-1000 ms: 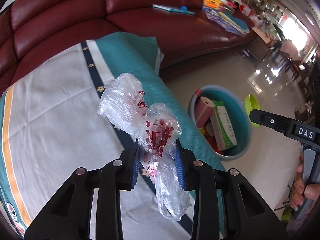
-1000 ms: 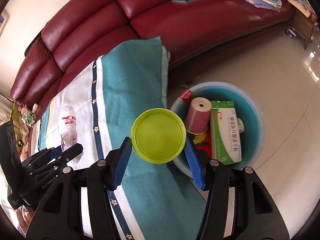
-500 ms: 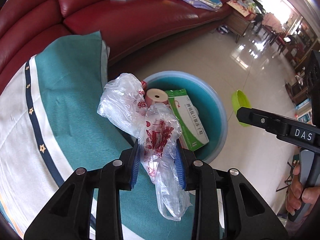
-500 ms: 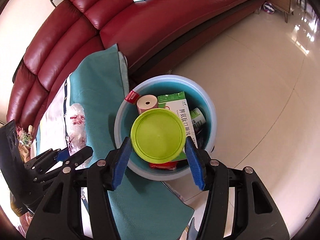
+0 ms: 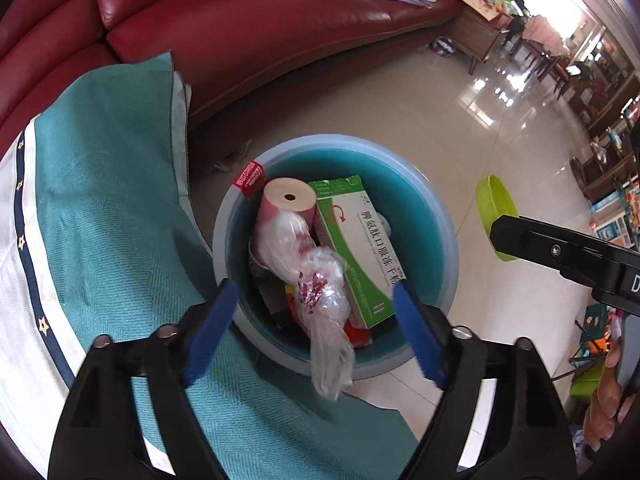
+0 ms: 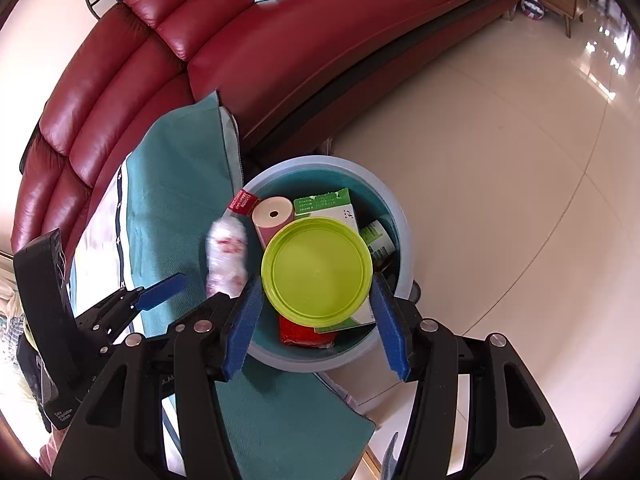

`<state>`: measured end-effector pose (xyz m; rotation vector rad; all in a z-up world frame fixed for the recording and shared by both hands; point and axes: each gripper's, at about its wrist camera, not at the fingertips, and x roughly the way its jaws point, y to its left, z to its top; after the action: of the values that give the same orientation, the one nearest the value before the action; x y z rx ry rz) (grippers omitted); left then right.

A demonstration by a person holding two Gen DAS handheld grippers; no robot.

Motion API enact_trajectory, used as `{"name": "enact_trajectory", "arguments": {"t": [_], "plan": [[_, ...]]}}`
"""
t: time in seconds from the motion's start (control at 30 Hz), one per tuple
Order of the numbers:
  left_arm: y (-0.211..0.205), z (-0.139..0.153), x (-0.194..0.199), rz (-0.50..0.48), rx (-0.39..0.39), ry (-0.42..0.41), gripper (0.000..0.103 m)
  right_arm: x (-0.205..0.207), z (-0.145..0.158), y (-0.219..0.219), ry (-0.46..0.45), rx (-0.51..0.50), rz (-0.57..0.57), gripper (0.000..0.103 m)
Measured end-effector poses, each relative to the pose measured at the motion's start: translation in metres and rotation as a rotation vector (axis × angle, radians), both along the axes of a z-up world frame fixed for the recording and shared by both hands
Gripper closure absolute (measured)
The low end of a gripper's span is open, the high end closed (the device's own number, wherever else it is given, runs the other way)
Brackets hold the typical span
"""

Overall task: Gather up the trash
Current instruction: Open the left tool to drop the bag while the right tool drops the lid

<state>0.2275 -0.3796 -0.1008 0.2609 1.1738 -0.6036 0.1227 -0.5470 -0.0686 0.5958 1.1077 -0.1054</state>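
Two claws over the full bin (image 5: 440, 236): left (image 5: 316, 332) wide, right (image 6: 316, 312) pinching a lid (image 6: 318, 270).

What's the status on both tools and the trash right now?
Left tool open, plastic bag dropping loose over the bin. Right tool shut on green lid above the bin. Nothing in the way.

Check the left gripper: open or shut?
Open. The left gripper fingers stand wide apart; the plastic bag hangs loose above the bin.

Left gripper (image 5: 312, 320) swung from the cloth to above the basin (image 5: 440, 216), jaws spread — plastic bag (image 5: 316, 288) released (blurred); right gripper (image 6: 316, 304) also moved over basin.
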Motion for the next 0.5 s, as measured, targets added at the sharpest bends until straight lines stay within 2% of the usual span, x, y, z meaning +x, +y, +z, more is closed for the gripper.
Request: {"name": "enact_trajectory", "arguments": {"t": [0.03, 0.1, 0.33, 0.5], "plan": [[0.001, 0.002, 0.000, 0.002, 0.003, -0.015, 0.006, 0.001, -0.001, 0.000, 0.002, 0.000, 0.001, 0.050], [0.003, 0.005, -0.001, 0.001, 0.008, -0.039, 0.006, 0.005, -0.002, 0.002, 0.006, -0.001, 0.004, 0.050], [0.022, 0.010, -0.010, 0.009, 0.014, -0.046, 0.006, 0.005, 0.001, 0.009, 0.008, -0.010, 0.024, 0.050], [0.050, 0.014, -0.015, 0.044, -0.027, -0.004, 0.006, 0.008, 0.005, 0.021, 0.009, -0.020, 0.047, 0.050]]}}
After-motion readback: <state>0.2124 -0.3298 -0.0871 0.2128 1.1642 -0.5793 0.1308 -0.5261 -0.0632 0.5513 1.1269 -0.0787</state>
